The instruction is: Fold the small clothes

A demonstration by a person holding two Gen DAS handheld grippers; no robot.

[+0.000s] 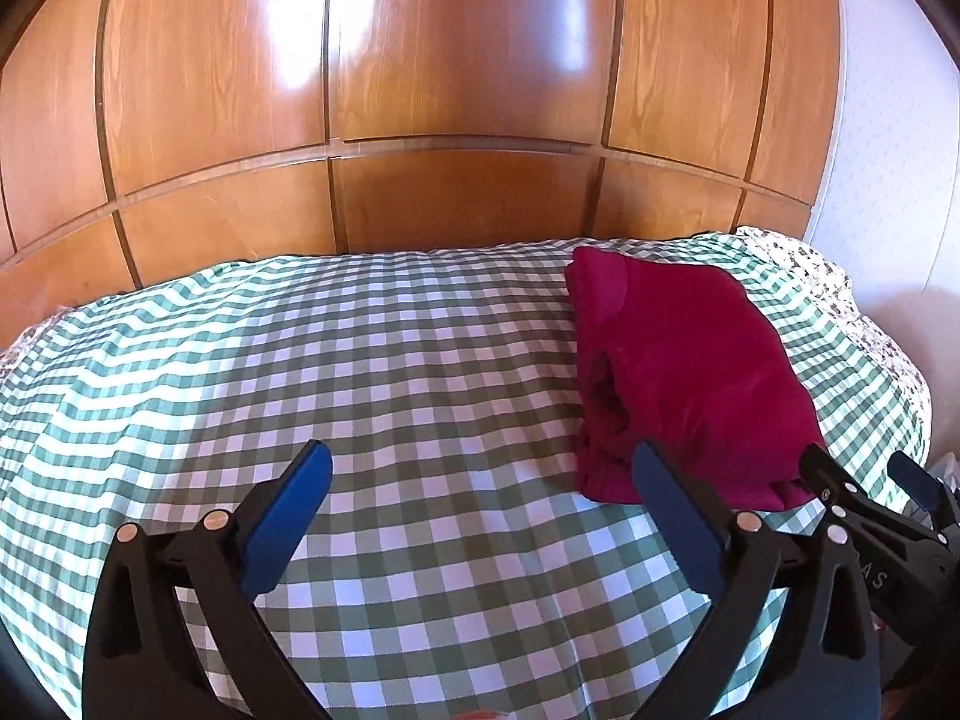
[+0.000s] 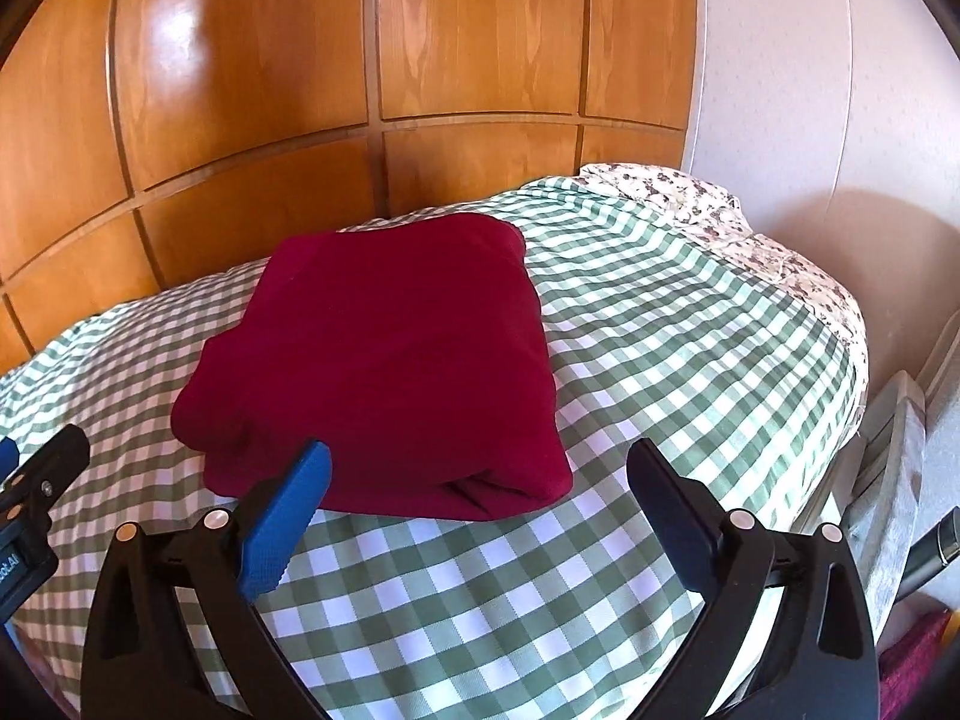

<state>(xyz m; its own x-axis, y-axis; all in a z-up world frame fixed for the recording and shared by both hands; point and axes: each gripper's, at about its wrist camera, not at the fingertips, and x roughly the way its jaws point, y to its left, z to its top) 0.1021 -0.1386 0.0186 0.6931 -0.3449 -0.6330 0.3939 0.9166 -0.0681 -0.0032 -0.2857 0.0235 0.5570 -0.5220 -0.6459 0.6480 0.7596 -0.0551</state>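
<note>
Showing only at right: radiator point(image 2: 888, 468) beside folded garment point(image 2: 384, 372).

Bed point(image 2: 660, 324) under green-white checked cover; folded dark red garment point(image 2: 390, 360) lies flat on it, toward wardrobe side.

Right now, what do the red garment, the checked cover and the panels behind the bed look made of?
Red garment: soft matte knit or fleece, probably; thick rounded folds, no sheen. Checked cover: thin woven cloth, likely cotton; a crisp green and white check with fine wrinkles. Panels: wood or wood veneer, glossy; visible grain and bright window glare.
</note>
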